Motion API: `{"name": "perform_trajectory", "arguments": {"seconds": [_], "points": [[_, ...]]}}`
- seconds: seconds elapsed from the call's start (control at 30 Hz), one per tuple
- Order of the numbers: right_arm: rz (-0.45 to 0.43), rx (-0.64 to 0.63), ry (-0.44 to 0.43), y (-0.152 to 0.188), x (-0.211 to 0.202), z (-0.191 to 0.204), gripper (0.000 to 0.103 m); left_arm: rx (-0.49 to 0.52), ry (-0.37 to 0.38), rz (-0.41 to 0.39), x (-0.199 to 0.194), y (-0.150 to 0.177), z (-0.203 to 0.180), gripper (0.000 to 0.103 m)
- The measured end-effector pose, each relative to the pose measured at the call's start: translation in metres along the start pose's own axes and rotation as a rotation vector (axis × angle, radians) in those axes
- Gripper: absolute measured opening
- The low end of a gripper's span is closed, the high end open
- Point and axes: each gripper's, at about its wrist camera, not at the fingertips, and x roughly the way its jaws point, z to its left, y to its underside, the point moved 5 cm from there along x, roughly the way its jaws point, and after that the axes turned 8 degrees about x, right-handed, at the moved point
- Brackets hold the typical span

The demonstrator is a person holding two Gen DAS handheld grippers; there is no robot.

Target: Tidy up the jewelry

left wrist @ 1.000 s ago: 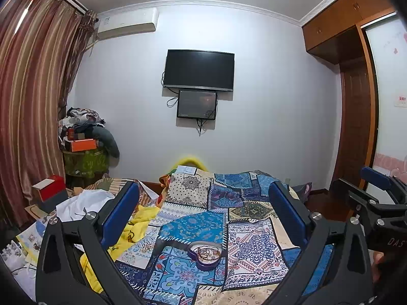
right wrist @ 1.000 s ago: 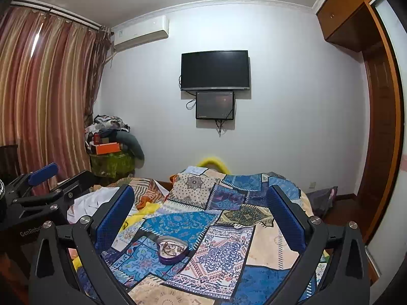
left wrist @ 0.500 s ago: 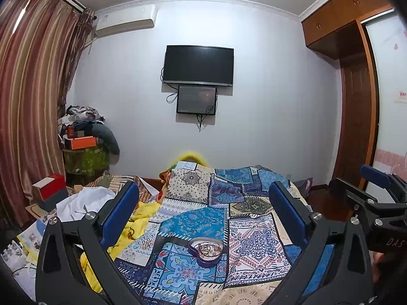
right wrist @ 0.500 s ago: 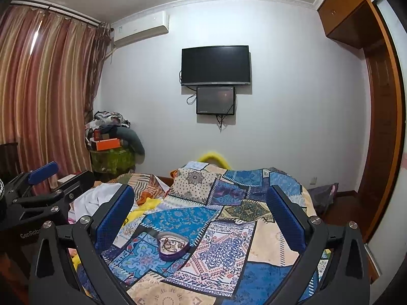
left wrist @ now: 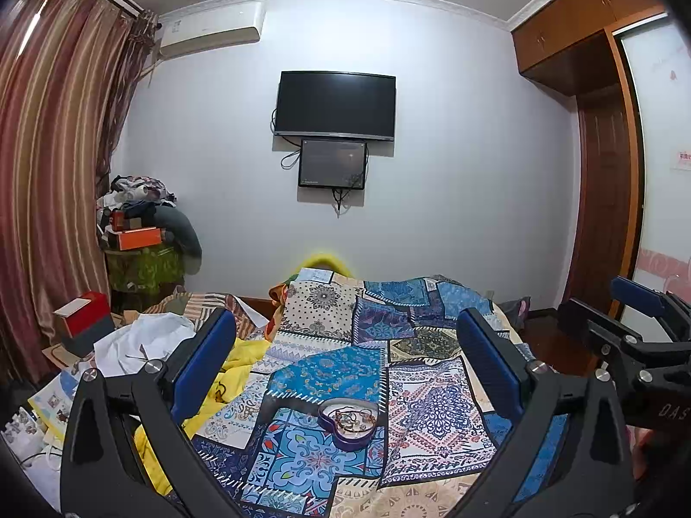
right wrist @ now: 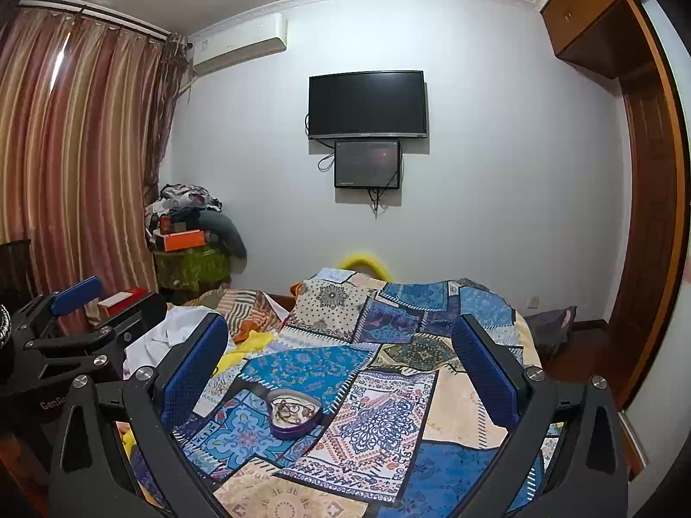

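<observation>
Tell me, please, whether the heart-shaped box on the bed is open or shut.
Open: the box has no lid on it, and tangled jewelry shows inside its purple rim in both views.

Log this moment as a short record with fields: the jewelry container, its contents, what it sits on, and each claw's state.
container: purple heart-shaped box, lid off, upright
contents: tangled jewelry, pieces too small to tell apart
support: patchwork bedspread, box resting on it
left claw: open, holding nothing, apart from the box
right claw: open, holding nothing, apart from the box
background: wall TV, striped curtain
</observation>
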Motion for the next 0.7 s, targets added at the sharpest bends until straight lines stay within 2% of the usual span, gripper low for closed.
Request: {"name": "perform_trajectory", "arguments": {"seconds": [0.7], "points": [[0.003,0.004,0.003,-0.0005,-0.0009,-0.0033,0.103,0.003,0.051,0.01,0.0017,-0.0006,-0.0024,0.102]]}}
